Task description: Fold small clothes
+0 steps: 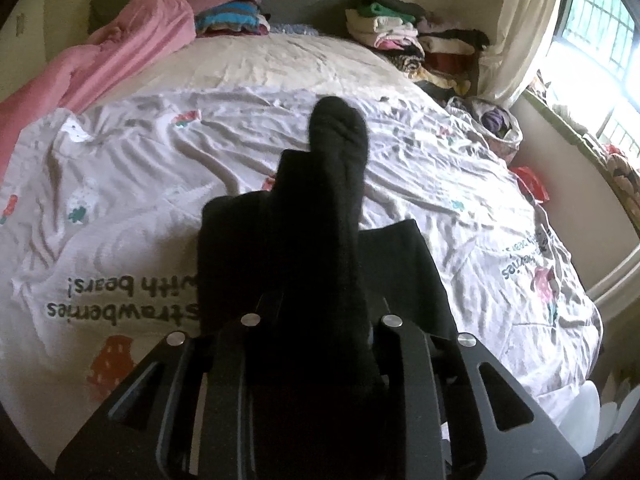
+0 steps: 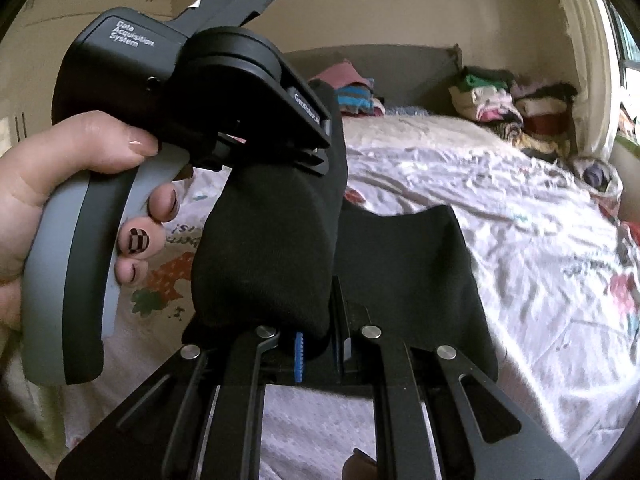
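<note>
A black sock (image 1: 332,152) lies over my left gripper (image 1: 312,320), hides its fingers and reaches forward above the bed. In the right wrist view a hand (image 2: 60,168) holds that left gripper (image 2: 320,148), whose jaws are closed on the top of the sock (image 2: 264,248). The sock hangs down in a fold. Its lower end sits between the fingers of my right gripper (image 2: 320,352), which is shut on it beside the blue pad (image 2: 298,356). A second flat black piece (image 2: 408,264) (image 1: 404,272) shows just right of the sock. I cannot tell whether it is a separate garment.
Beneath both grippers spreads a wrinkled white printed sheet (image 1: 160,160). Stacks of folded clothes (image 1: 384,24) (image 1: 228,16) sit by the grey headboard. A pink blanket (image 1: 120,48) lies at the far left. A bag of clothes (image 1: 496,120), a curtain and a window (image 1: 592,40) are on the right.
</note>
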`<state>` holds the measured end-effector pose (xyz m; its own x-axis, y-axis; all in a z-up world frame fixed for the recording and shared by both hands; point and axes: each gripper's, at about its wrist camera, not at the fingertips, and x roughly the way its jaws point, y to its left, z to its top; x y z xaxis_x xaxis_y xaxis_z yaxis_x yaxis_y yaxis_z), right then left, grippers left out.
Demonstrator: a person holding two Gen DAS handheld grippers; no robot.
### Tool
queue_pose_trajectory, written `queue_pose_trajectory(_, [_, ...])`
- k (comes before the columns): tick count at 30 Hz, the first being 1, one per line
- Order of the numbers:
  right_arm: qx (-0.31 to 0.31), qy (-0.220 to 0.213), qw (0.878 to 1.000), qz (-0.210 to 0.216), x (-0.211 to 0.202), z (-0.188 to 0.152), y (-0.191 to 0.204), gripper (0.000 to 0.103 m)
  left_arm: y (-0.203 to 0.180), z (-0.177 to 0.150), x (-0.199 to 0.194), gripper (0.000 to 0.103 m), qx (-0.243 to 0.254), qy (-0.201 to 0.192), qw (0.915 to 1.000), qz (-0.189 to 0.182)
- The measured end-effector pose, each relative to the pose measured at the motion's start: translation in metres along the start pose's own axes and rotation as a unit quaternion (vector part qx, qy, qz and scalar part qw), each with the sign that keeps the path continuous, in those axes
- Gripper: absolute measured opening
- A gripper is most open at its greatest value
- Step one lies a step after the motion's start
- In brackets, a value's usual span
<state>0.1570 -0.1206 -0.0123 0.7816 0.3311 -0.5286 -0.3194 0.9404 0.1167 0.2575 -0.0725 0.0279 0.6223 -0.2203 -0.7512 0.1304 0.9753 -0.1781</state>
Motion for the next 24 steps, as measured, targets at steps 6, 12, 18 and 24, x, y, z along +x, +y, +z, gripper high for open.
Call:
queue_pose_trajectory(6, [0.043,0.031,0.998,0.021,0.010,-0.009,-0.018,0.010,-0.007,-0.004,0.019,0.025,0.002,0.022,0.9998,-0.001])
queue_pose_trajectory(12, [0.084,0.050,0.994,0.044,0.017,-0.015,-0.033,0.011,-0.013,-0.003,0.033,0.034,0.000,0.038,0.9992,-0.008])
queue_pose_trajectory(18, [0.123,0.064,0.988,0.063,0.020,-0.018,-0.046,0.011,-0.022,0.001,0.045,0.055,0.000,0.053,0.9983,-0.025])
queue_pose_trajectory(24, [0.164,0.088,0.980,0.071,0.022,-0.026,-0.057,0.016,-0.023,0.003,0.043,0.074,-0.044,0.055,0.9910,-0.114])
